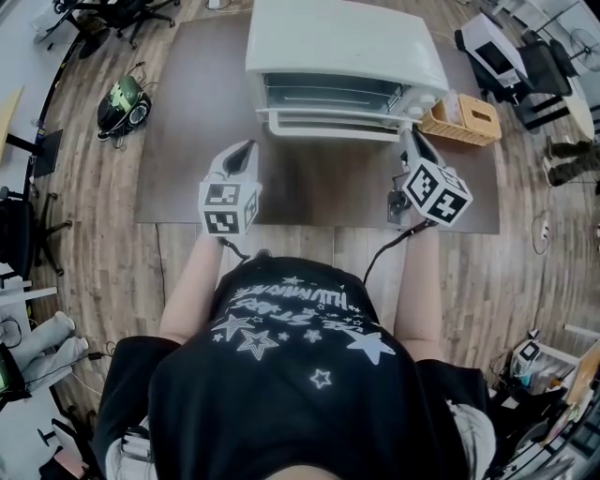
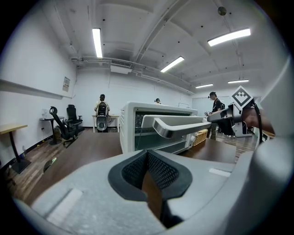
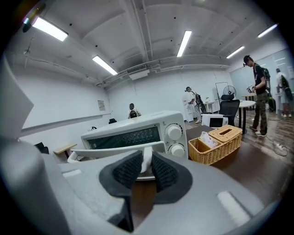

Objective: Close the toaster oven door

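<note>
A white toaster oven (image 1: 347, 47) stands at the far side of the brown table (image 1: 309, 192). Its glass door (image 1: 328, 125) hangs partly open, tilted toward me. In the left gripper view the door's handle (image 2: 183, 126) juts forward above the oven opening. My right gripper (image 1: 411, 141) is at the door's right end, and in its own view the right gripper (image 3: 146, 159) is shut on the white handle (image 3: 146, 155). My left gripper (image 1: 246, 150) hovers in front of the oven's left side, clear of it. Seen from its own camera, the left gripper (image 2: 148, 155) is shut and holds nothing.
A wicker basket (image 1: 464, 117) with a tissue box stands right of the oven, close to my right gripper. Office chairs (image 1: 122, 14) and a green-black device (image 1: 124, 101) sit on the wood floor to the left. Several people stand in the far background.
</note>
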A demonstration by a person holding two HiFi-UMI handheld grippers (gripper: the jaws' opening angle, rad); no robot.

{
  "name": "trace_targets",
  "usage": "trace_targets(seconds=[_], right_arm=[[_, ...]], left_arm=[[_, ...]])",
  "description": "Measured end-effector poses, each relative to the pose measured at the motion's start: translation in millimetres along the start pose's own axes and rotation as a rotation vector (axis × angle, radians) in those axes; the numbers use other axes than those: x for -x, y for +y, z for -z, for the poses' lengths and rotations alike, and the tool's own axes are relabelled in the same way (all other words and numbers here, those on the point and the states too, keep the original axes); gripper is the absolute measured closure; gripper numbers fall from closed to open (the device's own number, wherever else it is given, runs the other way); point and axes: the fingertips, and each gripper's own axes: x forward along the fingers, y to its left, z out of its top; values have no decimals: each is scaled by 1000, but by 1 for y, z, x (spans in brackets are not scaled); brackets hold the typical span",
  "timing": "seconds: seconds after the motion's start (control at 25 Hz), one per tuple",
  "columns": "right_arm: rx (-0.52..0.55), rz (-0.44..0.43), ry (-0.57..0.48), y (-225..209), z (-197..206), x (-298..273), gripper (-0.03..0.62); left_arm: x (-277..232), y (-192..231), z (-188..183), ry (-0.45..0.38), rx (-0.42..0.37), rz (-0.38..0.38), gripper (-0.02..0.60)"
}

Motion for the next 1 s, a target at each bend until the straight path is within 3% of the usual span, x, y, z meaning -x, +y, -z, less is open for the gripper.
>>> trace_targets(seconds=[1.0], right_arm=[[-1, 5, -29, -1, -44, -43, 520]], left_arm=[[-16, 23, -8, -2, 16, -18, 571]])
